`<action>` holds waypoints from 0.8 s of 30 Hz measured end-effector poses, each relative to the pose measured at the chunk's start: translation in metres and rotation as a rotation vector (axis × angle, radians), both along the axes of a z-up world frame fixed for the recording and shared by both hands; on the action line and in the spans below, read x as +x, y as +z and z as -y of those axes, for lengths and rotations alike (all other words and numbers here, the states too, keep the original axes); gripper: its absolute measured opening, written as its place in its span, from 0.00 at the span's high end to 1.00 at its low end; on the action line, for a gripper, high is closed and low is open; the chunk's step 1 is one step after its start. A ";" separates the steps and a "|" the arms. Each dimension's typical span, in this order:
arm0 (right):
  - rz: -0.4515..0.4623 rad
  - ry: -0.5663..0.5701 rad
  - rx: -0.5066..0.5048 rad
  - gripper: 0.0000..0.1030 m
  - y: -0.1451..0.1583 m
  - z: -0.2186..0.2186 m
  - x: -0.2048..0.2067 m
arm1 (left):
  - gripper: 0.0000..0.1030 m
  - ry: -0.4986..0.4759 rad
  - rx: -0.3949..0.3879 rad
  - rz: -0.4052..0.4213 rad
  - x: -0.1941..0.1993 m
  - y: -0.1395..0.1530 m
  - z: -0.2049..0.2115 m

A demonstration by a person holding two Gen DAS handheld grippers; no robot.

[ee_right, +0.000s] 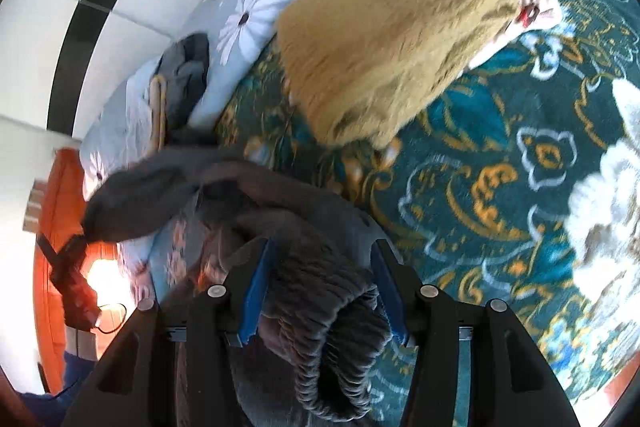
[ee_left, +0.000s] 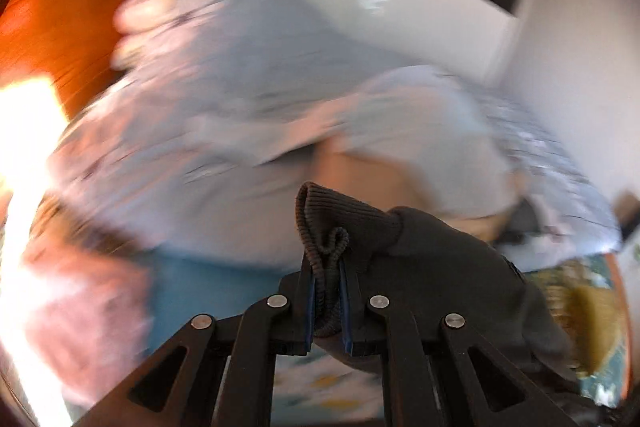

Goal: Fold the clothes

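Right wrist view: a teal patterned bedspread [ee_right: 500,155] is seen beneath a mustard knit sweater [ee_right: 400,27] and a dark grey garment [ee_right: 248,195]. No writing can be read. Its ribbed hem [ee_right: 332,339] is bunched between the right gripper [ee_right: 320,291], jaws partly apart. The left gripper [ee_left: 326,303] is clamped on another ribbed edge [ee_left: 320,211].

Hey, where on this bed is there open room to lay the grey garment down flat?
Bare teal patterned bedspread lies open between the mustard sweater and the white fluffy item. It is crowded toward the floral duvet and dark clothes pile, and the grey garment covers the near edge.
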State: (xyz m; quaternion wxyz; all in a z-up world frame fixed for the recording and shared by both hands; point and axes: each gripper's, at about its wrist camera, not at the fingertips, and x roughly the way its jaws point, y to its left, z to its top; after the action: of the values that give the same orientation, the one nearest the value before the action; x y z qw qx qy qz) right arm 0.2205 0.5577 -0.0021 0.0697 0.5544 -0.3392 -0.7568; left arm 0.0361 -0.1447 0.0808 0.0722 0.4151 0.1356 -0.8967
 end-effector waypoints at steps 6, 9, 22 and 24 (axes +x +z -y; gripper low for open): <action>0.014 0.076 0.030 0.48 0.005 0.012 0.014 | 0.89 0.113 0.034 0.127 0.044 -0.061 0.041; -0.014 0.037 0.013 0.47 0.013 -0.001 0.018 | 0.89 0.161 0.087 0.149 0.050 -0.080 0.040; 0.148 -0.076 -0.215 0.42 -0.084 -0.028 0.016 | 0.89 0.179 0.105 0.158 0.040 -0.076 0.037; 0.130 -0.091 -0.240 0.38 -0.092 -0.024 0.013 | 0.89 0.186 0.111 0.162 0.040 -0.077 0.037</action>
State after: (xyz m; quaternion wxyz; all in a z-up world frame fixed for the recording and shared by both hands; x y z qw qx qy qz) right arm 0.2336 0.5819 -0.0936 0.0787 0.5739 -0.4558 -0.6758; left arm 0.0758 -0.1812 0.0042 0.1426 0.4754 0.2164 -0.8408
